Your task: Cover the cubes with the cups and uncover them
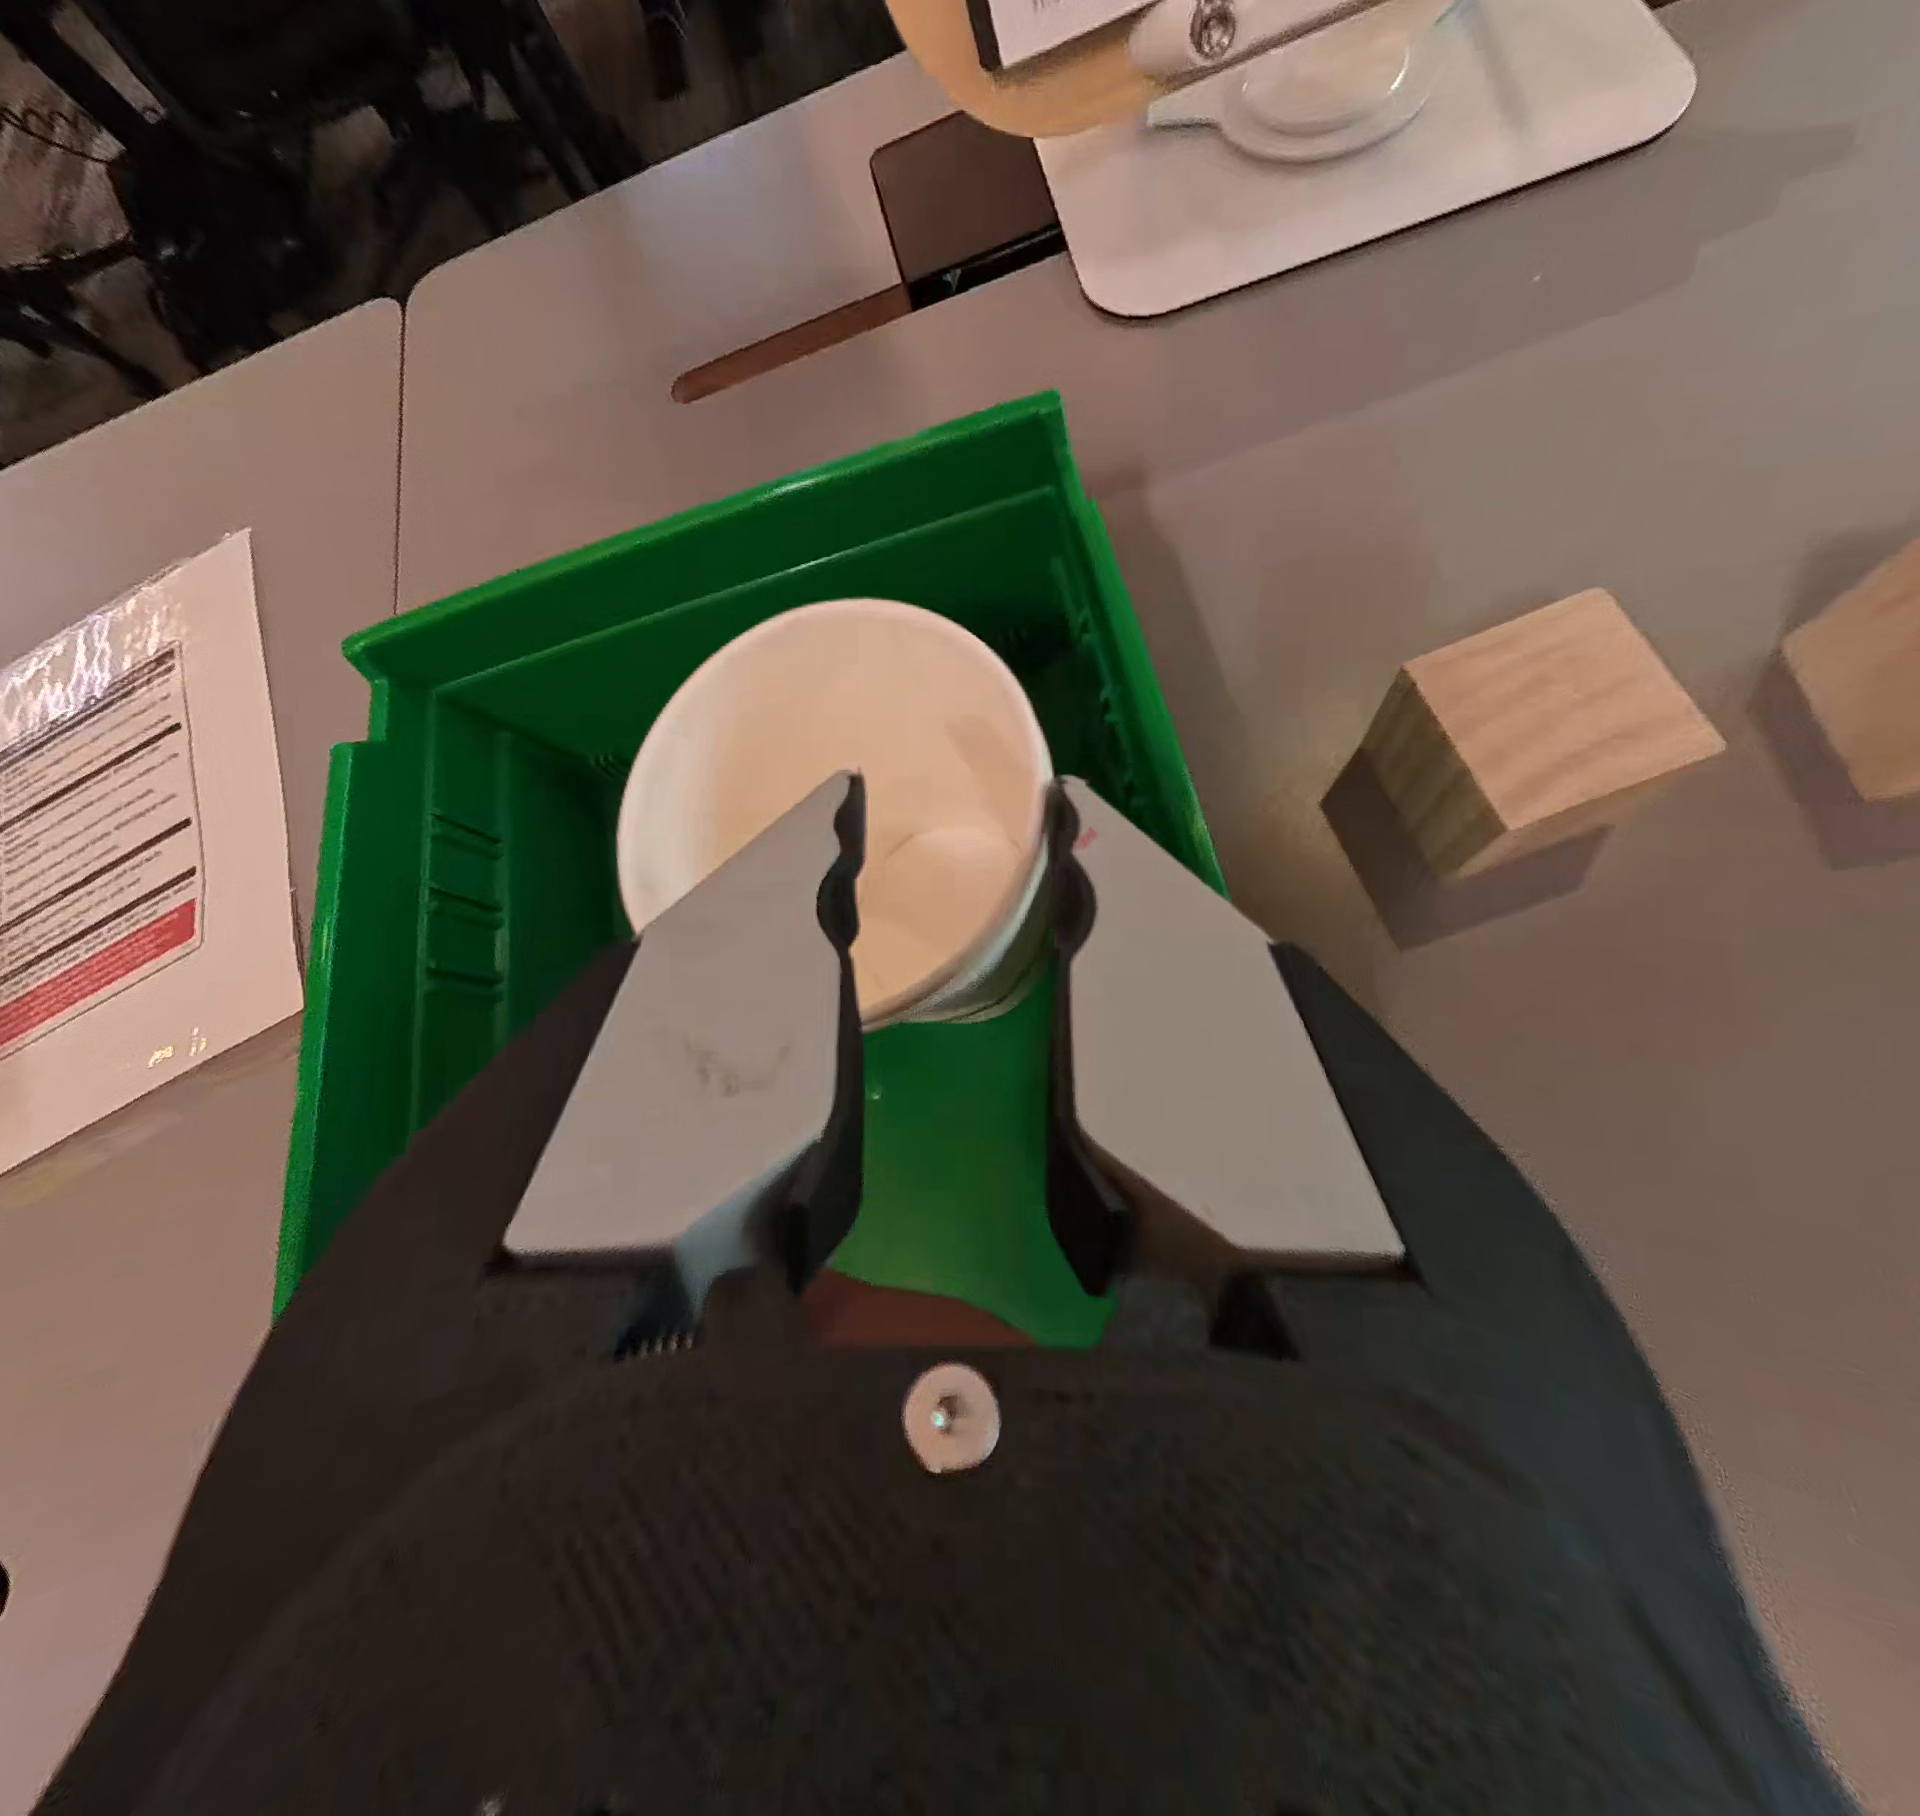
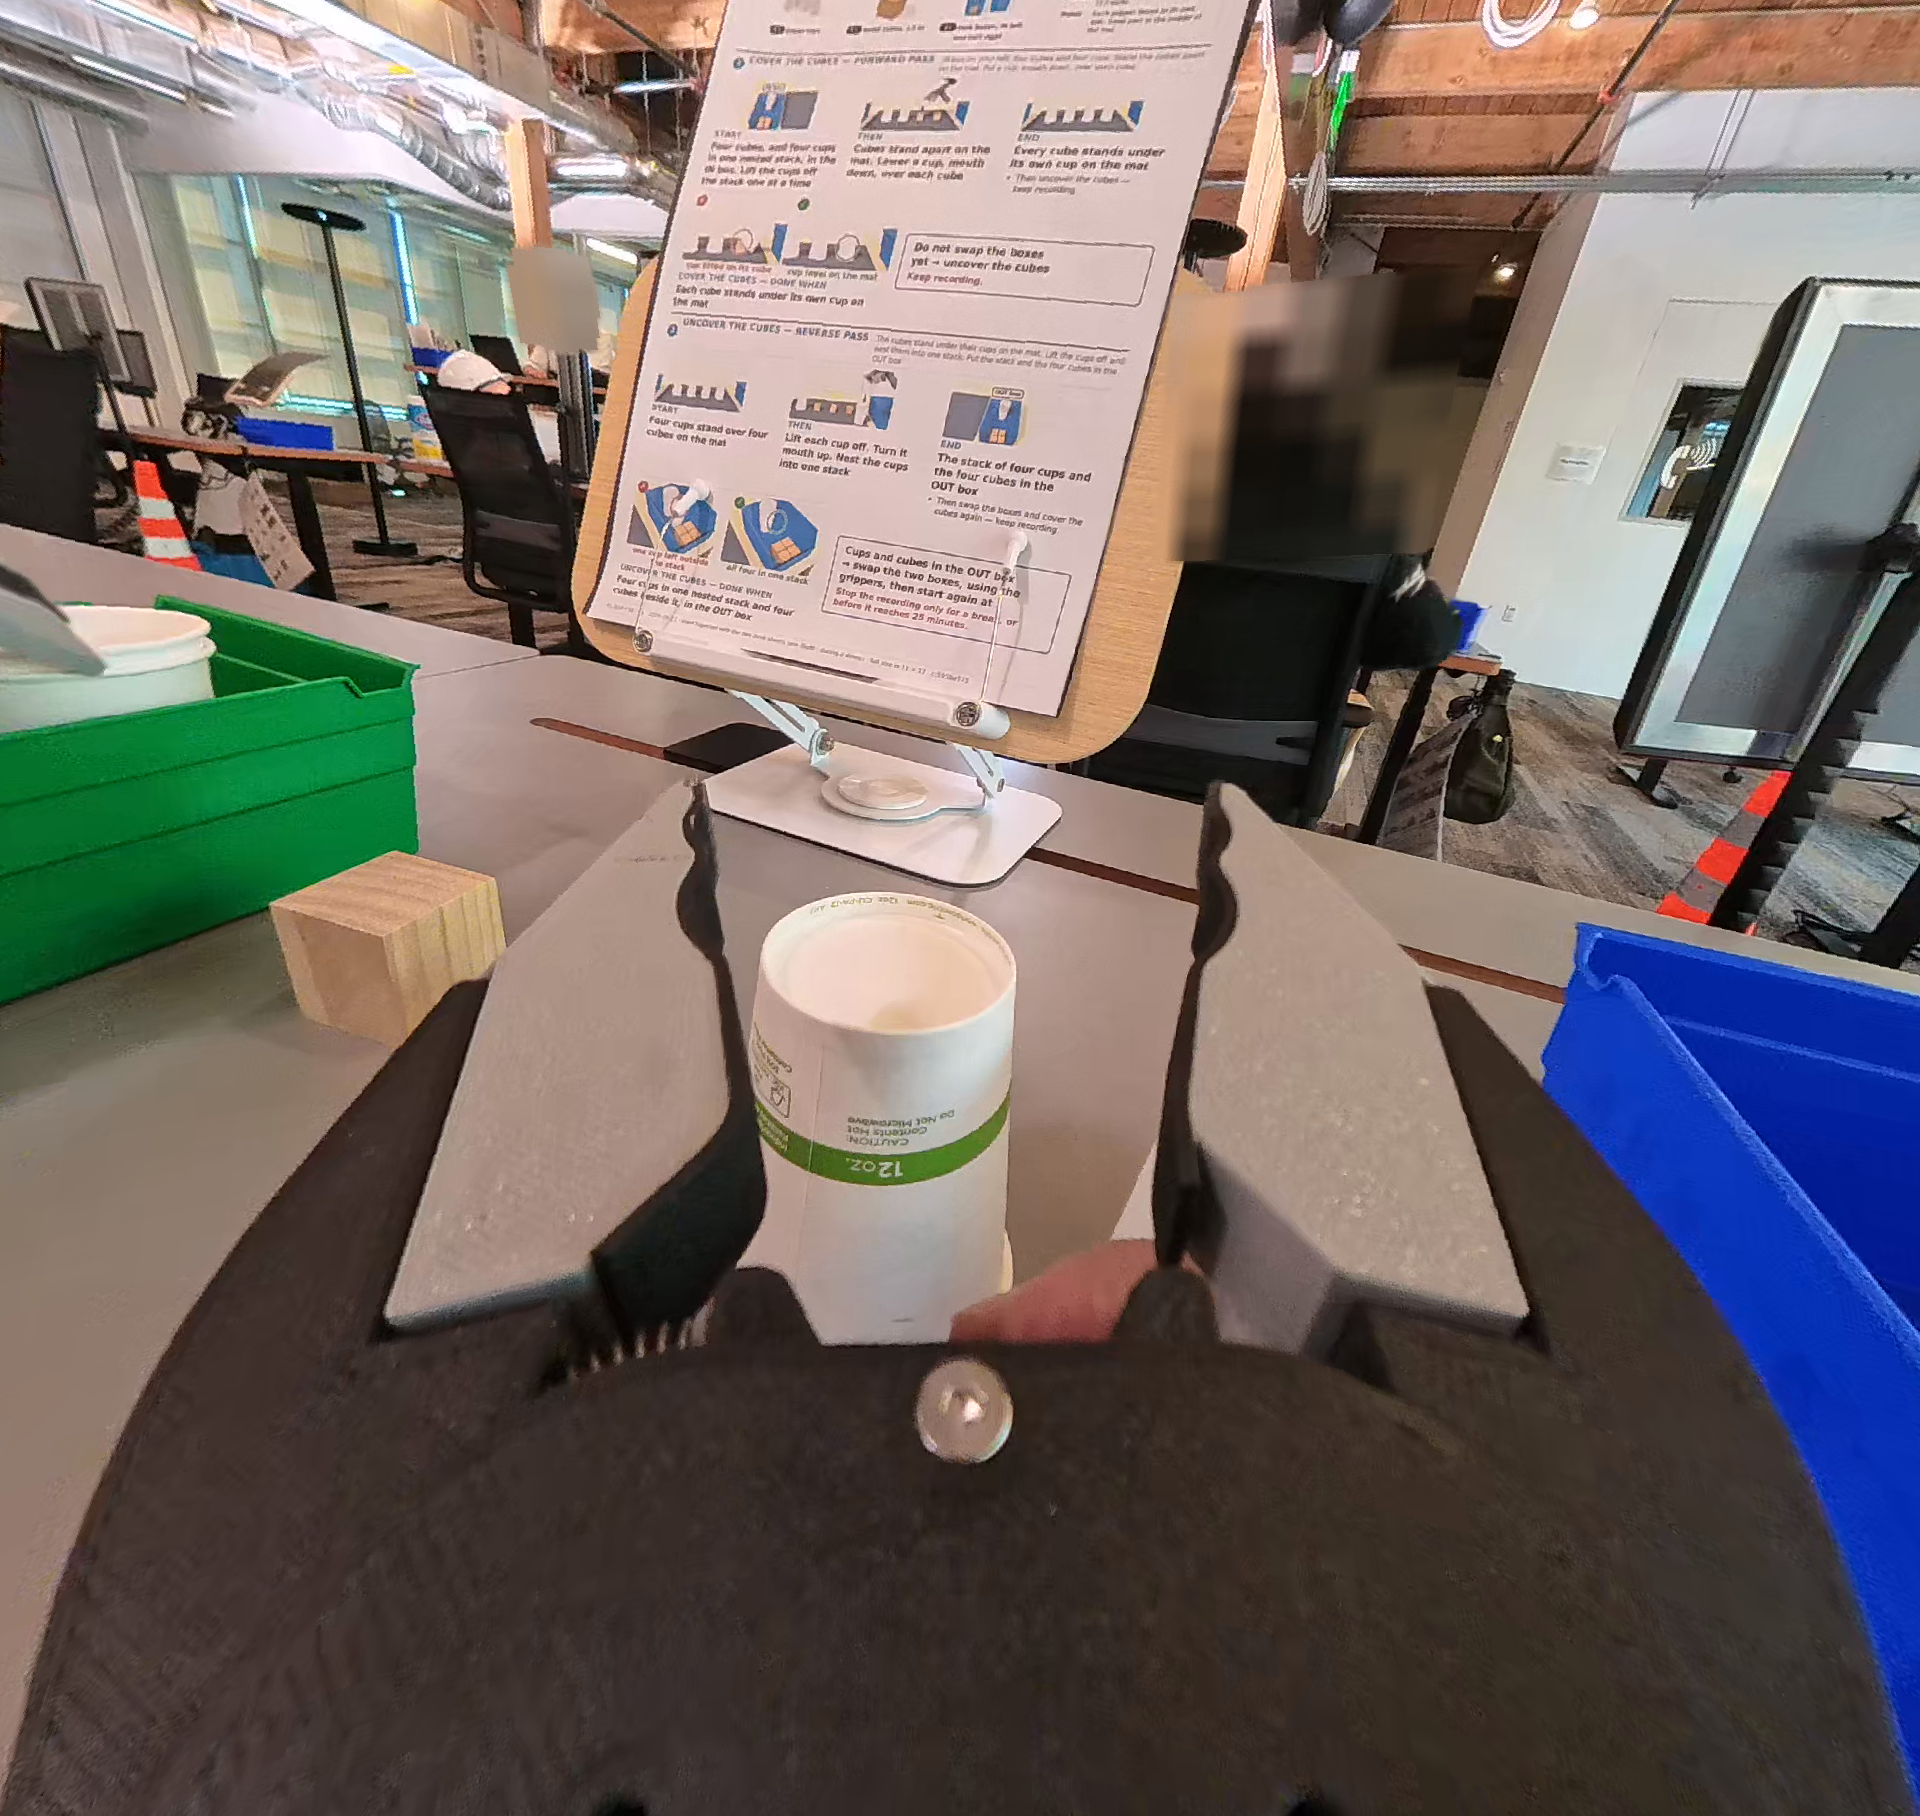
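Left jaws narrow astride upright cup (image 1: 831, 790) rim; right jaws wide around inverted cup (image 2: 888, 1091).

The left gripper (image 1: 954, 800) points steeply downward, its fingers narrowed, one inside and one outside the rim of a white cup (image 1: 821, 779). The right gripper (image 2: 956, 831) is held level above the bench, its fingers spread wide, gripping nothing.
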{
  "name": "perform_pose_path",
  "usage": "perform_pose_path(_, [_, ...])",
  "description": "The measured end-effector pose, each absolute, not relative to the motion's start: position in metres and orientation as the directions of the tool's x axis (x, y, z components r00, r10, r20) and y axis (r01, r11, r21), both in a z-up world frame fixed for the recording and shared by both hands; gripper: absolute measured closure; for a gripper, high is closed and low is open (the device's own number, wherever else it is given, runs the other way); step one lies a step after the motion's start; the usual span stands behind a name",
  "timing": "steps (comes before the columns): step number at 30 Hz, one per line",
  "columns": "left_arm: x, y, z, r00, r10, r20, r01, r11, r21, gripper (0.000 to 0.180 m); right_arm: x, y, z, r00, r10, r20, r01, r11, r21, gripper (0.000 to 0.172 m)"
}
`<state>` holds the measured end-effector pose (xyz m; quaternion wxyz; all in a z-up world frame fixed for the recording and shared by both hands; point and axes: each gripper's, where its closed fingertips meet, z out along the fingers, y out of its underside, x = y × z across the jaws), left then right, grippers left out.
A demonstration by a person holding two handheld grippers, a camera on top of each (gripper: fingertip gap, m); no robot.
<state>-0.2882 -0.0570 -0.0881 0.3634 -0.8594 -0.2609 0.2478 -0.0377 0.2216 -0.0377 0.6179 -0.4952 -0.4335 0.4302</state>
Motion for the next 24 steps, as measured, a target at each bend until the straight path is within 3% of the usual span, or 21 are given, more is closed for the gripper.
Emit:
perform_pose_path(1, [-0.287, -0.056, -0.089, 0.748, 0.622, -0.232, 0.262, -0.597, -0.758, 0.151, -0.038, 0.221, -0.039, 0.251, 0.962, 0.111, -0.098, 0.140, -0.985, 0.082])
perform_pose_path(3, [-0.289, -0.056, -0.088, 0.740, 0.637, -0.216, 0.270, -0.575, -0.772, 0.179, -0.039, 0.220, -0.040, 0.247, 0.962, 0.115, -0.089, 0.141, -0.986, 0.082])
perform_pose_path(17, [-0.291, -0.063, -0.045, 0.682, 0.697, -0.222, 0.192, -0.464, -0.865, 0.179, -0.048, 0.214, -0.054, 0.213, 0.966, 0.149, -0.020, 0.157, -0.987, 0.085])
perform_pose_path(21, [-0.295, -0.069, -0.017, 0.611, 0.747, -0.262, 0.115, -0.411, -0.904, 0.179, -0.049, 0.212, -0.056, 0.198, 0.969, 0.148, -0.013, 0.154, -0.988, 0.084])
perform_pose_path(24, [-0.286, -0.071, 0.024, 0.559, 0.779, -0.285, -0.016, -0.334, -0.943, 0.179, -0.051, 0.193, -0.055, 0.063, 0.993, 0.100, -0.039, 0.102, -0.994, 0.081])
